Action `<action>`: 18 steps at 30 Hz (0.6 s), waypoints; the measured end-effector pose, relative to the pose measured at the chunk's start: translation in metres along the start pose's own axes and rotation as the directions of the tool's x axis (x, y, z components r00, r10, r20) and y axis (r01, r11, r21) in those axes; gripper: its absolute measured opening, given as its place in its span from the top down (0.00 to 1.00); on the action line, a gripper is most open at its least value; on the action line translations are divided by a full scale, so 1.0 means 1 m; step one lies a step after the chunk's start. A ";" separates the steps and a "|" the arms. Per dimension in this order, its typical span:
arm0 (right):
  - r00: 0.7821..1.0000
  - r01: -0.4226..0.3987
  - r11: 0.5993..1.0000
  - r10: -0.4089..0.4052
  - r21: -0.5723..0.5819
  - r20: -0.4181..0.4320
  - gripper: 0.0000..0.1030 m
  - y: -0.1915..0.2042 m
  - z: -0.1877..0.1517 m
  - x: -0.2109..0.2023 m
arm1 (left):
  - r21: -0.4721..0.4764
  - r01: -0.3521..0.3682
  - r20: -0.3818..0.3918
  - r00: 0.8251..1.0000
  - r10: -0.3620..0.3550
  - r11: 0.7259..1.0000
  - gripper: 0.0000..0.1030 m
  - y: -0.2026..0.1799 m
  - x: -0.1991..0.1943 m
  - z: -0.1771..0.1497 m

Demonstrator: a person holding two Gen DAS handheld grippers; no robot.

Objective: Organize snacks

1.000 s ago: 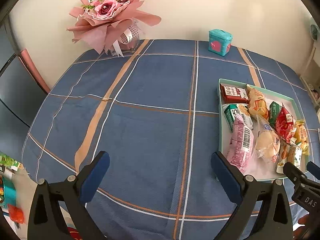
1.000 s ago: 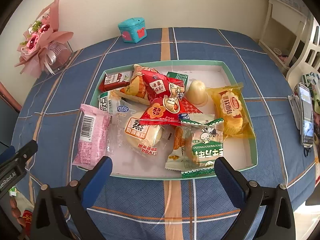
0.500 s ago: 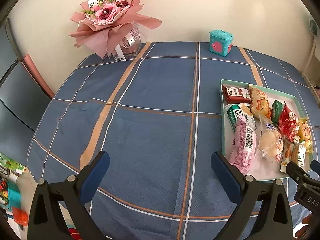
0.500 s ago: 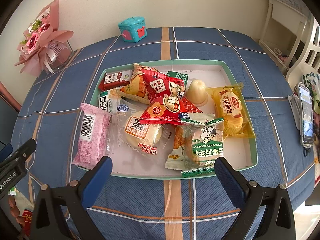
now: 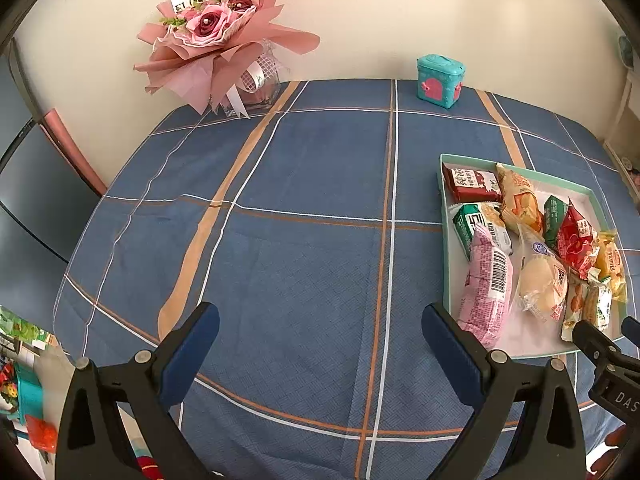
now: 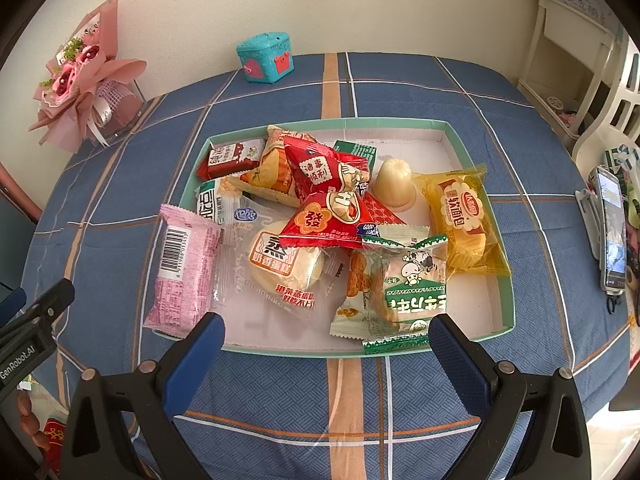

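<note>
A teal-rimmed tray (image 6: 476,156) on the blue plaid tablecloth holds several wrapped snacks. A pink packet (image 6: 182,268) overhangs its left rim; beside it lie a clear-wrapped bun (image 6: 286,262), red packets (image 6: 332,200), a green-and-white packet (image 6: 404,288), a yellow cake packet (image 6: 462,220) and a jelly cup (image 6: 394,182). My right gripper (image 6: 326,334) hovers open at the tray's near rim, empty. My left gripper (image 5: 320,326) stands open over bare cloth, left of the tray (image 5: 446,216), and the pink packet (image 5: 486,284) lies just past its right finger.
A pink bouquet (image 5: 218,36) and a teal toy box (image 5: 439,82) stand at the table's far edge by the wall. A phone (image 6: 611,232) on a stand sits at the right. White furniture (image 6: 568,56) stands beyond the right side. Open cloth (image 5: 312,184) spreads left of the tray.
The left wrist view has drifted slightly, with the tray sliding right and the bouquet sitting lower in frame. The right gripper has barely moved. Both stay open.
</note>
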State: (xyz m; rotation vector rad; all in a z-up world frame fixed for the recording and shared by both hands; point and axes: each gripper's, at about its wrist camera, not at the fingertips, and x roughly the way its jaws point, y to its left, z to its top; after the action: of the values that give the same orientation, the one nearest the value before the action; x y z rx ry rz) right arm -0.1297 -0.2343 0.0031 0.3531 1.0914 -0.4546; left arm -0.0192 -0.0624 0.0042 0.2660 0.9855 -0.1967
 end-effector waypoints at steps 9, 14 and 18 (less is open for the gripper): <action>1.000 0.000 1.000 0.000 -0.004 -0.003 0.00 0.000 0.000 0.000 | 0.005 0.002 -0.010 1.000 -0.002 1.000 0.02 0.000 0.003 0.000; 1.000 -0.001 1.000 0.001 -0.005 -0.004 0.00 0.000 0.000 0.000 | 0.008 -0.015 -0.024 1.000 0.015 1.000 0.02 0.000 0.006 -0.001; 1.000 0.000 1.000 0.000 -0.005 -0.005 0.00 0.000 0.000 0.001 | 0.007 -0.029 -0.033 0.999 0.029 1.000 0.02 0.002 0.008 -0.002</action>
State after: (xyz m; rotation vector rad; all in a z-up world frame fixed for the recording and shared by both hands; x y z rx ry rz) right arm -0.1292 -0.2341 0.0024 0.3503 1.0967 -0.4512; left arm -0.0156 -0.0599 -0.0032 0.2900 1.0135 -0.1693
